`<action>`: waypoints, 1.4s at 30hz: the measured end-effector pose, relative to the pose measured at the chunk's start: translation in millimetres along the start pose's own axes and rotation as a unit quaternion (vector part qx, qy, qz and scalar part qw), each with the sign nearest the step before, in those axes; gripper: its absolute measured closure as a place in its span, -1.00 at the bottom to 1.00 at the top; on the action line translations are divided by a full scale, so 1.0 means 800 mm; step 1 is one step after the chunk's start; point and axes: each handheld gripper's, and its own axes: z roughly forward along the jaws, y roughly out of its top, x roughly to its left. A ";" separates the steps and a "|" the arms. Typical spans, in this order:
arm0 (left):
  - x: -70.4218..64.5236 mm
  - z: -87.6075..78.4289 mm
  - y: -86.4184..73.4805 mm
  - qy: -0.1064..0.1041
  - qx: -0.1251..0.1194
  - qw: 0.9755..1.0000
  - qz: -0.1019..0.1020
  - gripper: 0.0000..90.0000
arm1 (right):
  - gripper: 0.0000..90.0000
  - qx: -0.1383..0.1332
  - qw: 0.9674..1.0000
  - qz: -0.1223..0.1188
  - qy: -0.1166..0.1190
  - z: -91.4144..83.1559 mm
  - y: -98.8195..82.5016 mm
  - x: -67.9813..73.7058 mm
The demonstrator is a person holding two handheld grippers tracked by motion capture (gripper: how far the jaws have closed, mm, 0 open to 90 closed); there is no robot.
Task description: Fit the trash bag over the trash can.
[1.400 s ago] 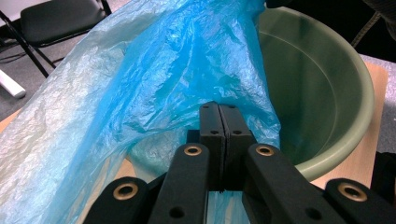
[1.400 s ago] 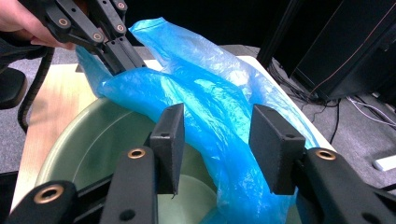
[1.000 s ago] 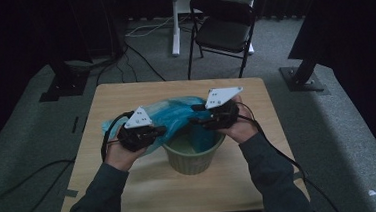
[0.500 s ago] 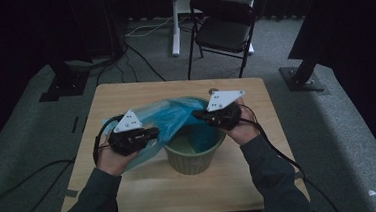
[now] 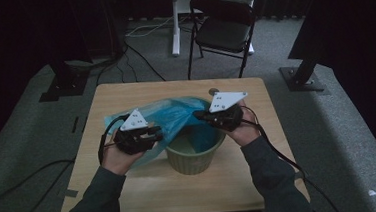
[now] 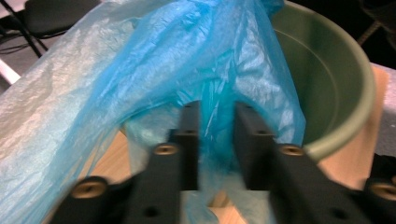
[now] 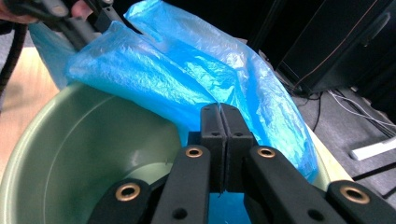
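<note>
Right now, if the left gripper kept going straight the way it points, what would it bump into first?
The blue plastic bag: its film already hangs between the left gripper's jaws, which have just been opening. Behind it probably comes the green bucket, though depth is hard to judge.

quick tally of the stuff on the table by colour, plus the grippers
blue: 1, bag
green: 1, bin
black: 2, left gripper with bag between parted jaws, right gripper shut on bag
total: 4
</note>
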 end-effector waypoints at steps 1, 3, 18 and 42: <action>0.001 0.000 0.000 0.004 -0.002 1.000 -0.003 0.95 | 0.98 0.002 1.000 -0.001 -0.002 -0.002 -0.001 0.001; 0.004 -0.002 -0.003 0.010 -0.008 1.000 -0.014 0.98 | 0.98 0.001 1.000 -0.003 -0.003 -0.004 -0.001 0.001; 0.039 -0.037 -0.043 0.064 -0.009 0.994 -0.083 0.99 | 0.99 0.008 0.999 0.037 -0.034 -0.041 -0.046 -0.016; 0.001 -0.010 -0.003 0.035 -0.019 0.999 -0.015 0.99 | 0.04 -0.033 0.999 -0.008 0.026 -0.010 0.029 0.005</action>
